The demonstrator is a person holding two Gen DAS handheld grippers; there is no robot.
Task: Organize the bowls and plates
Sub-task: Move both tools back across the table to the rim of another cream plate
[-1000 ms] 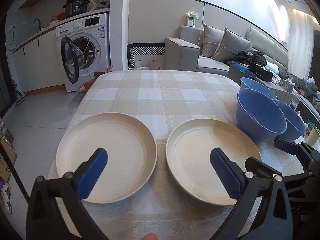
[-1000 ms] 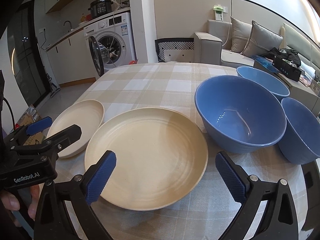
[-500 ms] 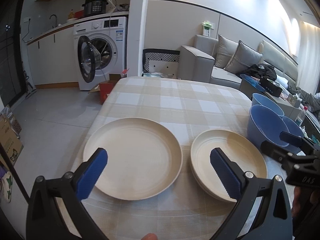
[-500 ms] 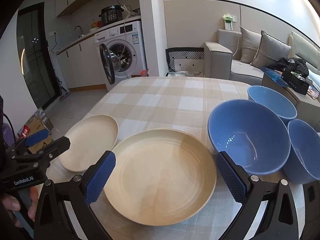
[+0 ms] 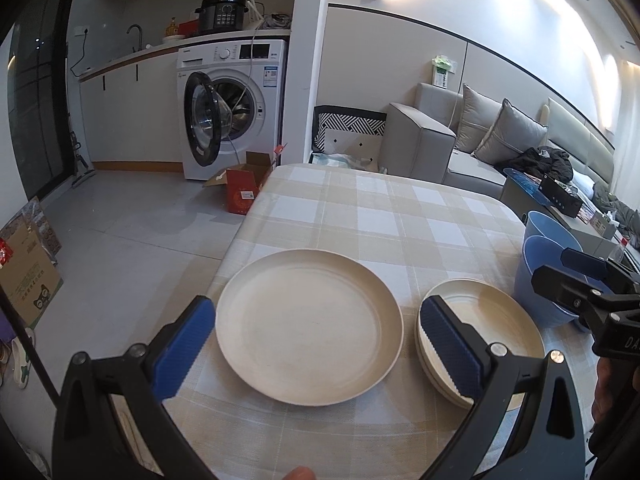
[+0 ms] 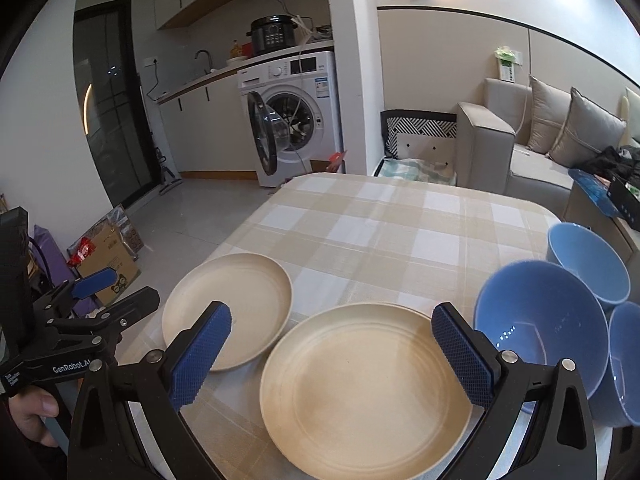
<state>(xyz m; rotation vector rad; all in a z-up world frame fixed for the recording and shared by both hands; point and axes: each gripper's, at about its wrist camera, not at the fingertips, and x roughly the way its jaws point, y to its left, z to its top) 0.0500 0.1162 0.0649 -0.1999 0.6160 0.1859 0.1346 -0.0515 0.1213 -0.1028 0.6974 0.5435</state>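
Moved: both claws drew back and up from the counter (image 5: 384, 216).
Left claw (image 5: 318, 346): spread, plate (image 5: 308, 328) between its pads.
Right claw (image 6: 332, 354): spread, stack (image 6: 368, 392) between; bowls (image 6: 544, 320) right.

Cream plates (image 5: 308, 326), blue bowls (image 6: 544, 320), beige-and-white checked tablecloth (image 5: 372, 216), blue-padded black tongs (image 6: 334, 356).

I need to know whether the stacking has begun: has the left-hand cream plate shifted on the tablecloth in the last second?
No. The left cream plate keeps its place on the check pattern of the tablecloth, beside the right plate. Only the cameras pulled back.
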